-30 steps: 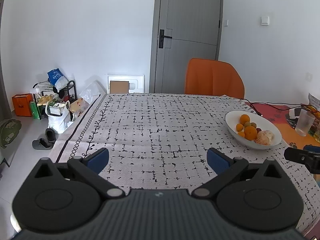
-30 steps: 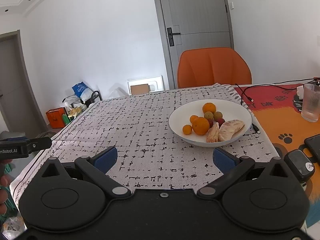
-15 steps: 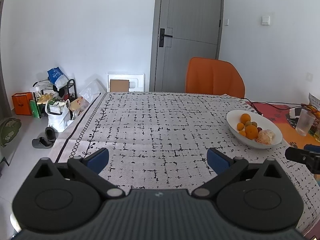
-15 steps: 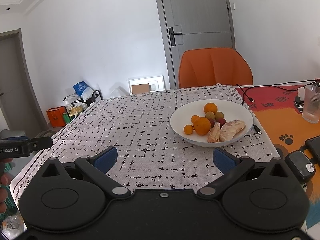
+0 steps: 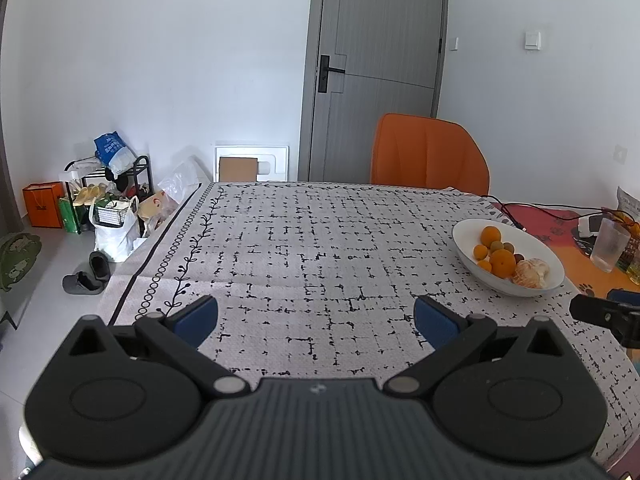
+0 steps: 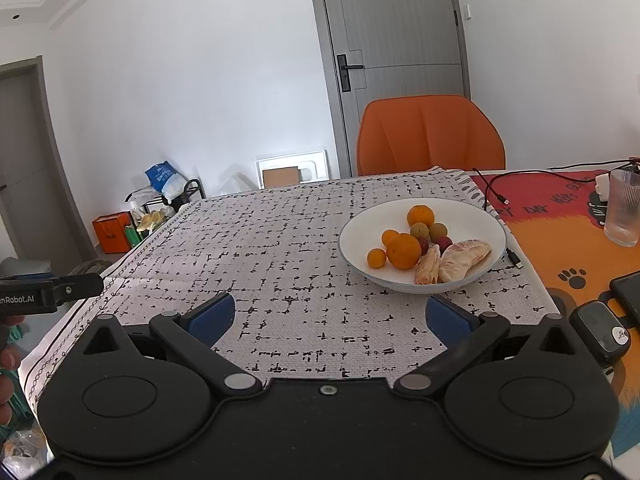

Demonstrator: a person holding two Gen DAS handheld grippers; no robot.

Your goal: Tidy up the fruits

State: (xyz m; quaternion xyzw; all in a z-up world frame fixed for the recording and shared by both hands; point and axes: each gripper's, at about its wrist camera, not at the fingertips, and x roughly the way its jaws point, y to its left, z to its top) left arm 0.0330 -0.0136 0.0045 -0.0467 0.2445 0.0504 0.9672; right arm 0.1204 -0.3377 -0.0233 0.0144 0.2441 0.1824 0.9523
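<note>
All fruit gathered in the bowl (image 6: 492,236): oranges (image 6: 403,251), small greenish ones, a red one, peeled segments (image 6: 464,259). None loose on the cloth (image 6: 280,248). Left gripper (image 5: 316,318) and right gripper (image 6: 327,317) both spread wide, holding nothing, hovering short of the bowl. Could be sorted already, could be sorting ahead; impossible to call.

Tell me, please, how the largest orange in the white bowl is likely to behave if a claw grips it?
The largest orange is round, so it may roll or slip. Smaller fruits touch it and will probably shift. Its rind looks firm enough for a moderate squeeze.
</note>
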